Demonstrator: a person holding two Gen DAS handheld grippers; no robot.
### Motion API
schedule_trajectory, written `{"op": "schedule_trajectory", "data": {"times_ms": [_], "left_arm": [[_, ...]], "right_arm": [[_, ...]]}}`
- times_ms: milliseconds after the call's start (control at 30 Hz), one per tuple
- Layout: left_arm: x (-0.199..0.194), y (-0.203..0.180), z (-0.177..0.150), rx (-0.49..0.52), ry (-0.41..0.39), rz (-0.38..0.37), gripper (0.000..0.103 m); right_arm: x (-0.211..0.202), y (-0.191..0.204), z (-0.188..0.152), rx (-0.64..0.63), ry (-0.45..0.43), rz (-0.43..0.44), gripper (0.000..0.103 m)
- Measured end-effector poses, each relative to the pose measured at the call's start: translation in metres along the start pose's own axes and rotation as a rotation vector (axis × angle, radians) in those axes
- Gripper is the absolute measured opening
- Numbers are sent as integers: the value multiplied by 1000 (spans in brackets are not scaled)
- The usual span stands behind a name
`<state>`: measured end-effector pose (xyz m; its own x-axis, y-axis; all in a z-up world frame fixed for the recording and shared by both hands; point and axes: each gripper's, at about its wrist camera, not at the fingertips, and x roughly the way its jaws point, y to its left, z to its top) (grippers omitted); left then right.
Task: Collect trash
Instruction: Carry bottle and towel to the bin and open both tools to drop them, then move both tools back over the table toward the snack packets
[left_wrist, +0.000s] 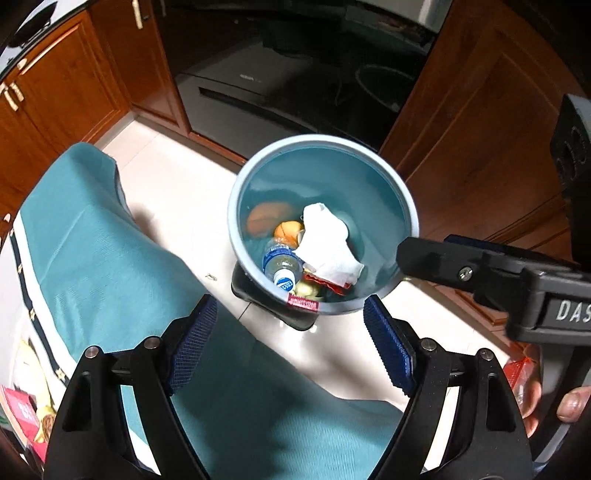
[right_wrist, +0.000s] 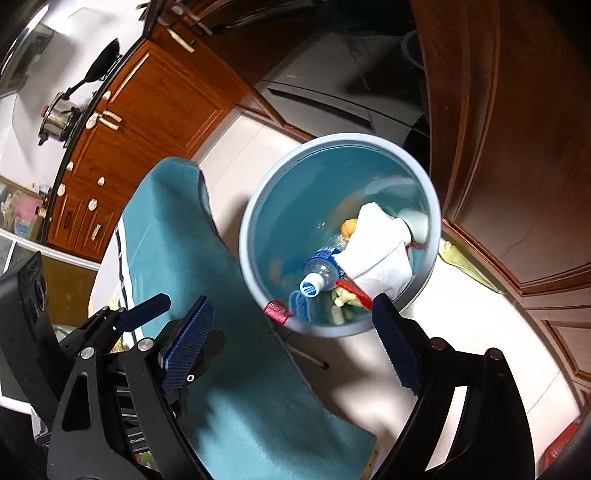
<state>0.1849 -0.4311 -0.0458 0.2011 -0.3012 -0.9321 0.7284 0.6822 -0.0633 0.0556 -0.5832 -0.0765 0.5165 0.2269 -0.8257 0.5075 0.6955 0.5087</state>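
Note:
A round blue trash bin (left_wrist: 384, 177) stands on the pale floor beside the table corner; it also shows in the right wrist view (right_wrist: 258, 229). Inside lie a crumpled white tissue (left_wrist: 327, 245), a clear plastic bottle with a blue cap (left_wrist: 280, 266), an orange peel (left_wrist: 288, 230), red wrappers and other scraps. The tissue (right_wrist: 380, 247) and bottle (right_wrist: 321, 271) show in the right wrist view too. My left gripper (left_wrist: 291, 332) is open and empty above the table edge, short of the bin. My right gripper (right_wrist: 291, 332) is open and empty, over the bin's near rim.
A teal tablecloth (left_wrist: 110, 258) covers the table at left. Wooden cabinets (left_wrist: 74, 92) and a dark appliance (left_wrist: 258, 92) stand behind the bin. A wooden door (right_wrist: 517, 147) is at right. A pot (right_wrist: 59, 118) sits on the counter. Red packaging (left_wrist: 517, 373) lies by my hand.

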Motion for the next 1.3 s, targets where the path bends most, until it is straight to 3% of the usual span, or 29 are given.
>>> {"op": "schedule_trajectory", "data": {"times_ms": [267,533,833,1133,1300], "left_arm": [[-51,24,-30,-30,-70,32,82],[-95,74,-84,-112,-120,72,82],[-137,145,-156,-241,-157,109,82],[-176,225,-229,-377,-196,195,82],[-184,277,-275,-476,-180,253,82]], "right_arm": [[-19,44,-20,-65,-13,24,84],[-23,116,-51,-175,6,54,84],[-5,211,-94,-328,72,77,84],[24,297,-136,-468,152,92,84],[48,335,-157,-528,207,93,84]]}}
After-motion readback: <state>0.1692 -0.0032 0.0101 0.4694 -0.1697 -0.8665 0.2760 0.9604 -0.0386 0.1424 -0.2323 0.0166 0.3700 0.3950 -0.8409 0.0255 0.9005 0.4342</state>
